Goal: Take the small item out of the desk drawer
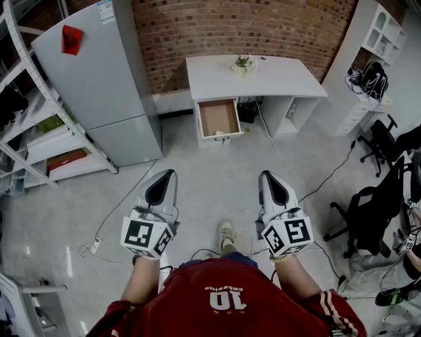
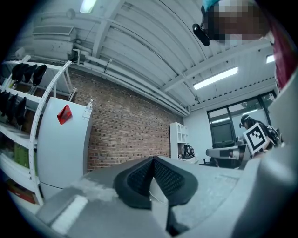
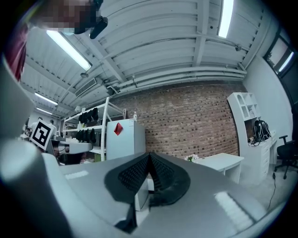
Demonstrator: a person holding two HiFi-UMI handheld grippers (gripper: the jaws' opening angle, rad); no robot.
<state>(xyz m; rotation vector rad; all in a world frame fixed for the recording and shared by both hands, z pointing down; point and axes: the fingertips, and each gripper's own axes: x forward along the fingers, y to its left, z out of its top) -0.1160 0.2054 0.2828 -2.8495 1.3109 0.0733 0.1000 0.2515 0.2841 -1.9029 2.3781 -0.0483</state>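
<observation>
Standing spot: we're standing well back from the white desk (image 1: 289, 79) that's sitting against the brick wall, with open floor lying between.
Drawer: the desk drawer (image 1: 220, 135) is hanging pulled out, and all it's showing us from here is a brown bottom.
Small item: we're not making it out at this range, so we can't tell where in the drawer it's lying.
Left gripper (image 1: 164, 179): we're holding it level at nothing in particular; its pads (image 2: 139, 179) are pressing together with nothing between them.
Right gripper (image 1: 271, 181): same deal, its pads (image 3: 135, 174) are meeting at the tip and gripping nothing.
Desk top: a little plant (image 1: 243, 63) is sitting near the back edge.
Rack (image 1: 39, 131): it's standing left of the grey fridge (image 1: 99, 72) and carrying a flat reddish box (image 1: 66, 159) on a low shelf.
Cubby unit (image 1: 381, 33): it's standing at the right, with a black bag (image 1: 375, 77) hanging by it.
Writing: a red tag (image 1: 71, 38) and a white sticker (image 1: 105, 12) are sticking to the fridge, both too small for reading.
Shirt: the white print on our red shirt (image 1: 227, 299) is looking like "10", upside down from here.
Marker cubes: black-and-white squares are showing on both, no words.
</observation>
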